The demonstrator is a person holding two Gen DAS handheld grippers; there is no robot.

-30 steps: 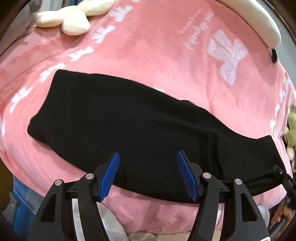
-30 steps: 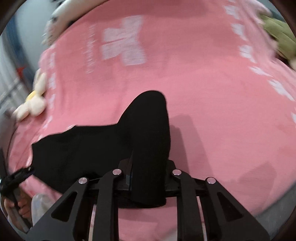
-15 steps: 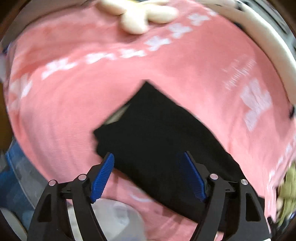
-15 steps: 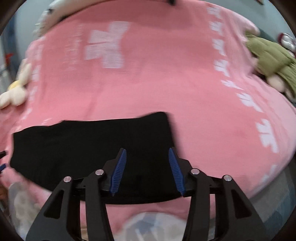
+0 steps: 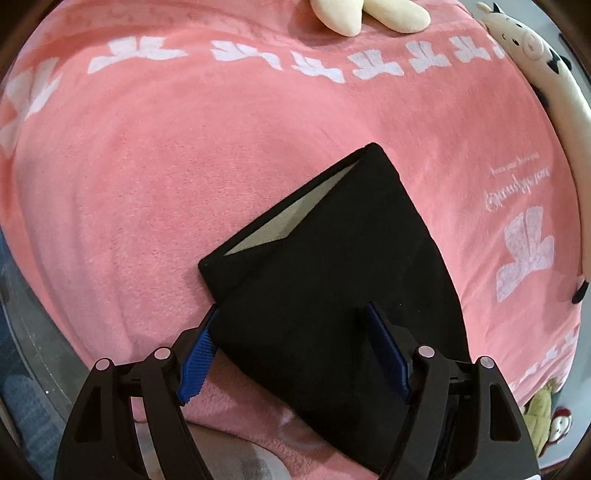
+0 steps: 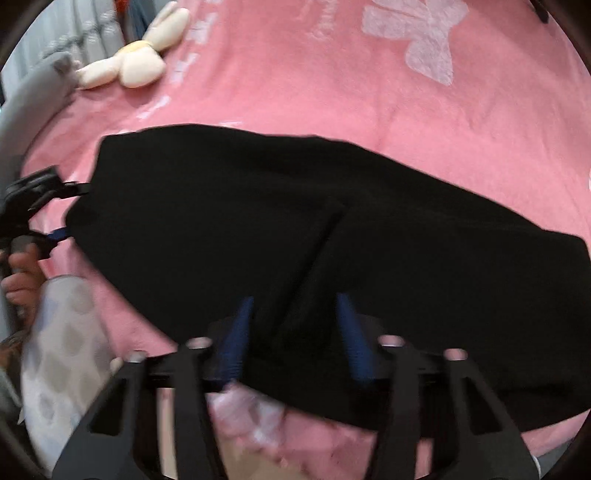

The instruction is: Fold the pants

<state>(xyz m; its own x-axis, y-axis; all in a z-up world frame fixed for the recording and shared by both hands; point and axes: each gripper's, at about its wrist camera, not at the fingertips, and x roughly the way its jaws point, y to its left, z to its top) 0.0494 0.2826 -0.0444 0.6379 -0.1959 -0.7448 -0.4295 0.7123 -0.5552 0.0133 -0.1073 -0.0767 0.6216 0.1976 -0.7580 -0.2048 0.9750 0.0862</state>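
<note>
Pinch the black pants (image 6: 295, 229) squarely with closing right tool (image 6: 293, 332), cloth between. Keep left tool (image 5: 291, 354) spread wide over the hem, gripping nothing.

Left gripper (image 5: 291, 347) jaws wide apart, right gripper (image 6: 295, 332) jaws closing

Pink blanket (image 5: 155, 192) lies bare beyond the black pants (image 5: 351, 280); cream plush toy (image 5: 369, 14) (far edge) blocks there

Right tool (image 6: 291, 336) closing over black pants (image 6: 295, 236) on pink blanket (image 6: 295, 74), pads w/ fabric between.
</note>
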